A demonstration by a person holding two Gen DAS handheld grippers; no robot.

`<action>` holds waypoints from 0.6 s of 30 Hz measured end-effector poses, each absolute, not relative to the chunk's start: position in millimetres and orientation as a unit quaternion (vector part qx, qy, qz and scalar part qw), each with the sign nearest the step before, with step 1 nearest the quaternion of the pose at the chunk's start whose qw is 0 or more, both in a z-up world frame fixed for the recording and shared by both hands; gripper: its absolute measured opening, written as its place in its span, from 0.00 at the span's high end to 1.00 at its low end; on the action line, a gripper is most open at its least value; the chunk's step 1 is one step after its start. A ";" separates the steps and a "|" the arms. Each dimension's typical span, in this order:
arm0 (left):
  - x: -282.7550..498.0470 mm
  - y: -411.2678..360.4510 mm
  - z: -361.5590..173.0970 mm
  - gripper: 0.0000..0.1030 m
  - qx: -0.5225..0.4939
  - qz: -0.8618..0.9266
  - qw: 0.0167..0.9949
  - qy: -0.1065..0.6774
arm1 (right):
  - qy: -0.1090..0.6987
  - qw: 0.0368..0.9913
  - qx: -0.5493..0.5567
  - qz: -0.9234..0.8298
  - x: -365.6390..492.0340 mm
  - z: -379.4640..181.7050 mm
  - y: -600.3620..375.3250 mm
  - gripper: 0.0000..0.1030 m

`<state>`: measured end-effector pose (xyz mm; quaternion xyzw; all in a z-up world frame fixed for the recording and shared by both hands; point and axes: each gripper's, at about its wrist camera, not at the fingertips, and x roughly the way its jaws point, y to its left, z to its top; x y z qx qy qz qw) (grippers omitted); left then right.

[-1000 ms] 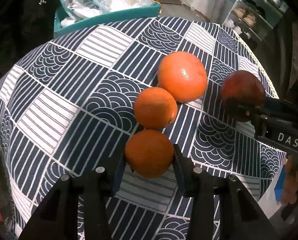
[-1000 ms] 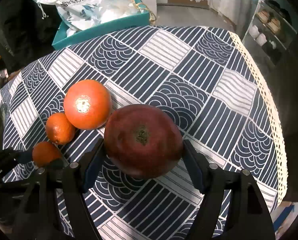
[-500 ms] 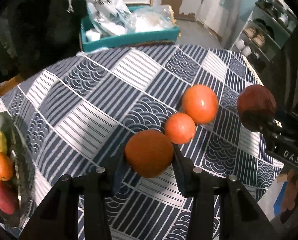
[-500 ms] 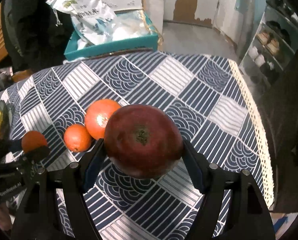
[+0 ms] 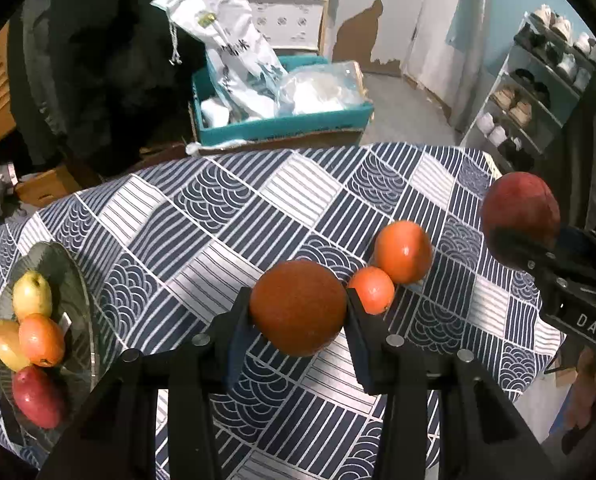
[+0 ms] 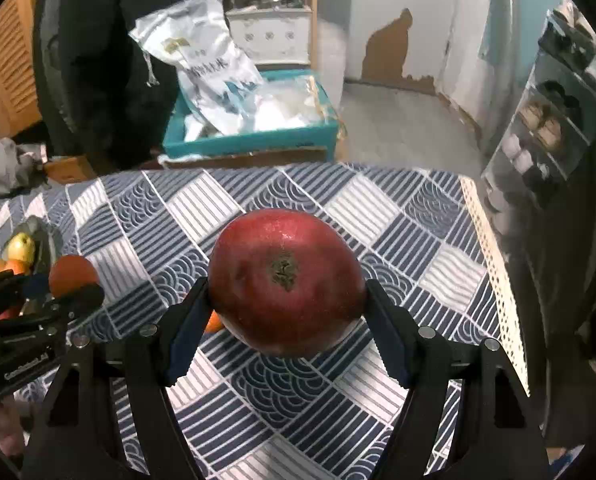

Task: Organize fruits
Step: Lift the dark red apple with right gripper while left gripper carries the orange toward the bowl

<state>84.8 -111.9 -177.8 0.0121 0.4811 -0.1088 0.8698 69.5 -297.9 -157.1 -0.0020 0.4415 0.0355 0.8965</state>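
1. The left gripper (image 5: 298, 312) is clamped on an orange (image 5: 298, 308) — held above the tablecloth (image 5: 226, 216).
2. The right gripper (image 6: 286, 304) grips a dark red fruit (image 6: 286, 280), also in the air.
3. Two more oranges (image 5: 403, 252) lie touching near the table's right edge.
4. A plate (image 5: 78, 308) of fruit sits at the left edge.

Both the left gripper (image 5: 298, 312) and right gripper (image 6: 286, 304) have jaws clamped, angled downward.

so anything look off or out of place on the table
Two oranges, a larger one and a smaller one, sit loose on the tablecloth, touching, far from the fruit plate at the left edge. Nothing looks spilled or damaged.
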 end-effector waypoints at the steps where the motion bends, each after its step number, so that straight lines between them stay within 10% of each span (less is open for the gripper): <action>1: 83.7 -109.5 -173.3 0.57 0.010 -0.108 0.872 0.477 | 0.437 0.899 -0.003 0.038 68.9 -153.2 -296.3 0.27; 18: 61.8 -73.1 -113.6 0.57 -0.014 -0.094 0.900 0.425 | 0.366 0.927 -0.009 0.081 55.5 -87.5 -265.7 0.27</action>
